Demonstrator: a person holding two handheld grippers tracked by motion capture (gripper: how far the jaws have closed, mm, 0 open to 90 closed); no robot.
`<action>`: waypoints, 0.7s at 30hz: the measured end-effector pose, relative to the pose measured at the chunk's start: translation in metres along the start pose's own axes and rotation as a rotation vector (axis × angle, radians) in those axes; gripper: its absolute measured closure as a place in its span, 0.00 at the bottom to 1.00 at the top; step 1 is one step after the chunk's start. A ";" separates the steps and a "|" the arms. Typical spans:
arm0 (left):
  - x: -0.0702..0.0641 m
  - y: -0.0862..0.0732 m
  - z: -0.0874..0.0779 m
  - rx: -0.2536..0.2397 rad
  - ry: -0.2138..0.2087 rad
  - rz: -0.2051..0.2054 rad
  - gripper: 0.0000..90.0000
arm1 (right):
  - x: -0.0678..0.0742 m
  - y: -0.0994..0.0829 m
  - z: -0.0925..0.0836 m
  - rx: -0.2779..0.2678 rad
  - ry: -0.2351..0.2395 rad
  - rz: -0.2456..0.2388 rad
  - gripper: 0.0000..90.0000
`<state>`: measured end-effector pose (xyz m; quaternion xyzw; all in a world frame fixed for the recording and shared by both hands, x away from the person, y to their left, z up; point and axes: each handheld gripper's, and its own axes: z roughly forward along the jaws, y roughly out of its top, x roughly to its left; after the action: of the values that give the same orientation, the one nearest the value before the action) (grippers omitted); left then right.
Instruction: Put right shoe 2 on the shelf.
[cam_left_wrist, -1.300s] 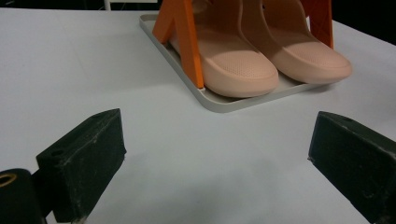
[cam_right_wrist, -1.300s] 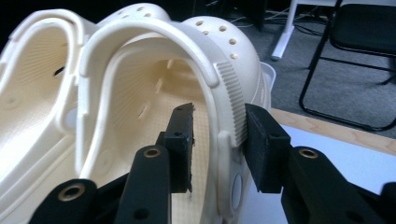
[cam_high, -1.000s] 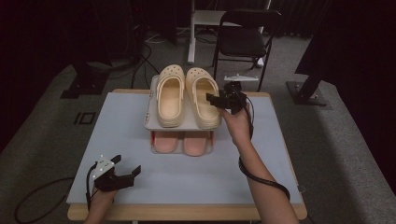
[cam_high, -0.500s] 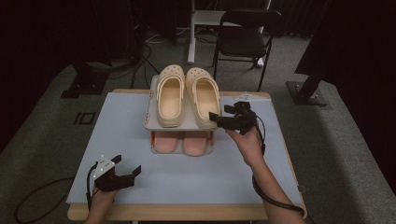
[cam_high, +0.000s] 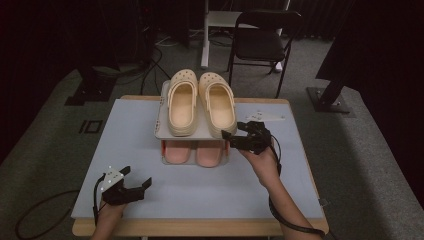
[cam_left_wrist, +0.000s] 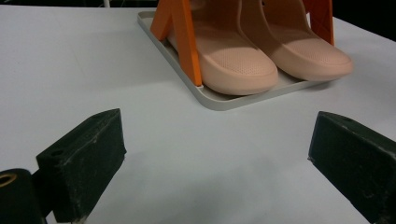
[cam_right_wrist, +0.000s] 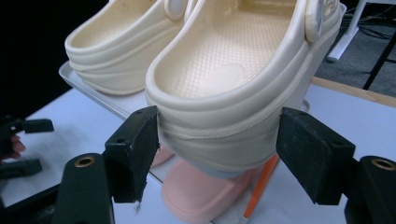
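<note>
Item: my right gripper (cam_high: 231, 138), drawn back from over the right cream clog (cam_high: 218, 102) to its heel end on the rack's top tray (cam_high: 161, 131); jaws, just closing slightly, stand apart around the heel, left pad touching. My left gripper (cam_high: 136, 178): unmoved, jaws wide apart, nothing between.
</note>
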<state>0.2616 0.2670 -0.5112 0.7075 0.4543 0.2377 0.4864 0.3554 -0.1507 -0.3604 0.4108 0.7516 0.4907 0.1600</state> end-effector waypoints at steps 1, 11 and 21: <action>0.000 0.000 0.000 -0.001 -0.001 -0.001 0.04 | 0.001 0.000 0.001 -0.001 -0.002 -0.004 0.32; 0.000 0.000 0.000 -0.001 -0.003 0.003 0.04 | 0.012 0.008 0.009 -0.016 0.011 -0.003 0.37; -0.001 0.001 0.001 0.002 -0.005 0.010 0.04 | 0.015 0.011 0.016 -0.030 0.014 0.013 0.33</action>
<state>0.2618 0.2652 -0.5109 0.7108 0.4495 0.2379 0.4859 0.3618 -0.1278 -0.3557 0.4099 0.7426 0.5056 0.1578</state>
